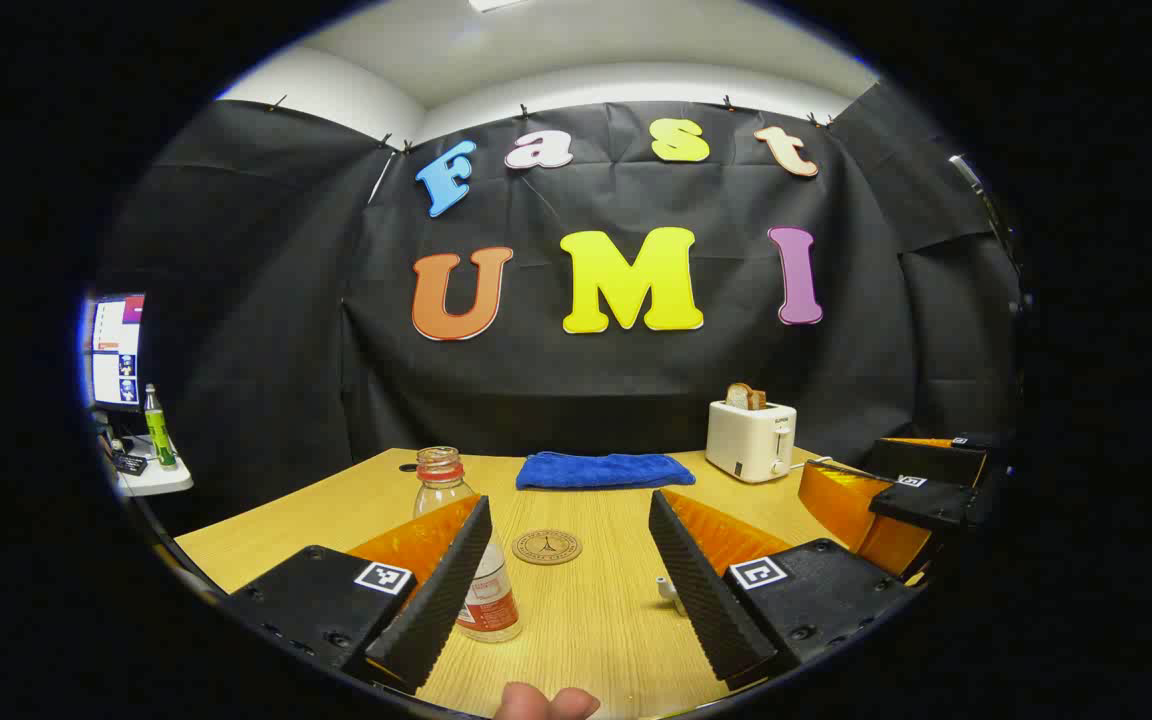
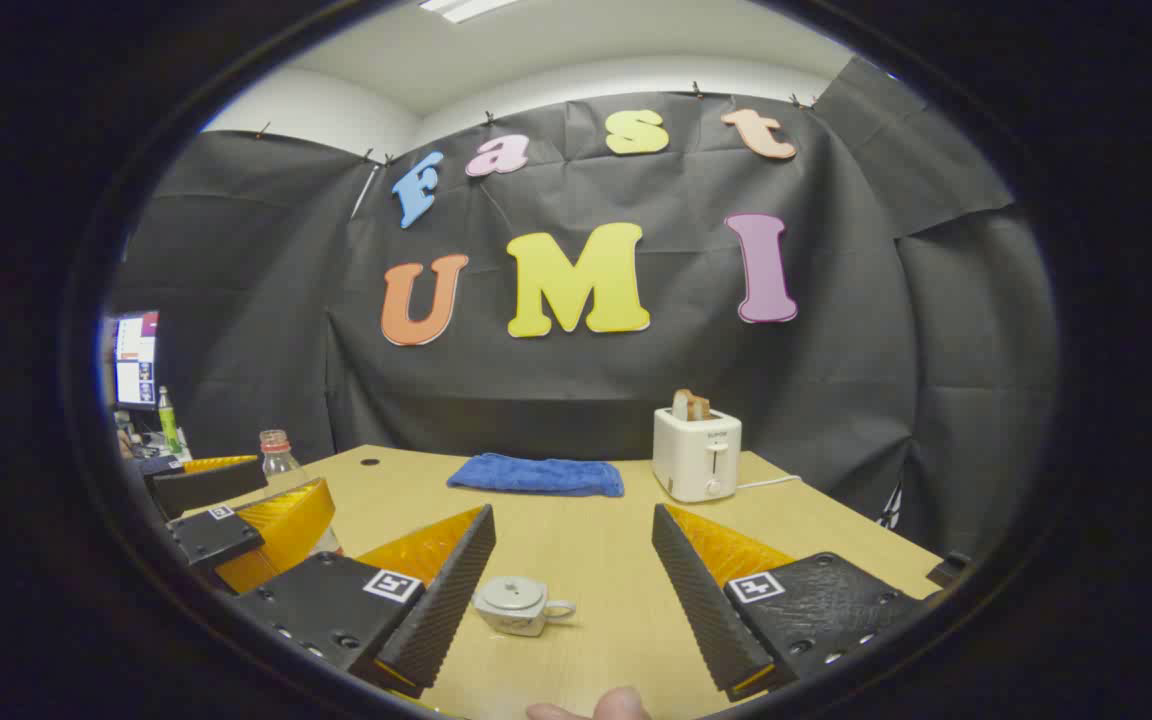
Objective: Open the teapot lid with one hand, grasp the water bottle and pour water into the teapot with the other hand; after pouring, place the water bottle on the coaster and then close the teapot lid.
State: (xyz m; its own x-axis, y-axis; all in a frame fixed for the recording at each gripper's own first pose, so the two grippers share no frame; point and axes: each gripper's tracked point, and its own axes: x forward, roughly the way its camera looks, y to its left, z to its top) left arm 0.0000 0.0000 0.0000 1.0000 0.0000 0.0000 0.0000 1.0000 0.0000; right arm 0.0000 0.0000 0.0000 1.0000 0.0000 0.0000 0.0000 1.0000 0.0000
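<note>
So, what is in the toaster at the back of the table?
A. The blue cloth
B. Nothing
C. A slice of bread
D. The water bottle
C: a slice of bread sticks up from the slot of the toaster, while the blue cloth lies flat on the table beside it.

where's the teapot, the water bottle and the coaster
teapot (image 2: 513, 604), right gripper view, on its lid.
water bottle (image 1: 439, 486), left gripper view, on its clear shoulder below the neck.
coaster (image 1: 547, 546), left gripper view, on the middle of the round disc.
</note>
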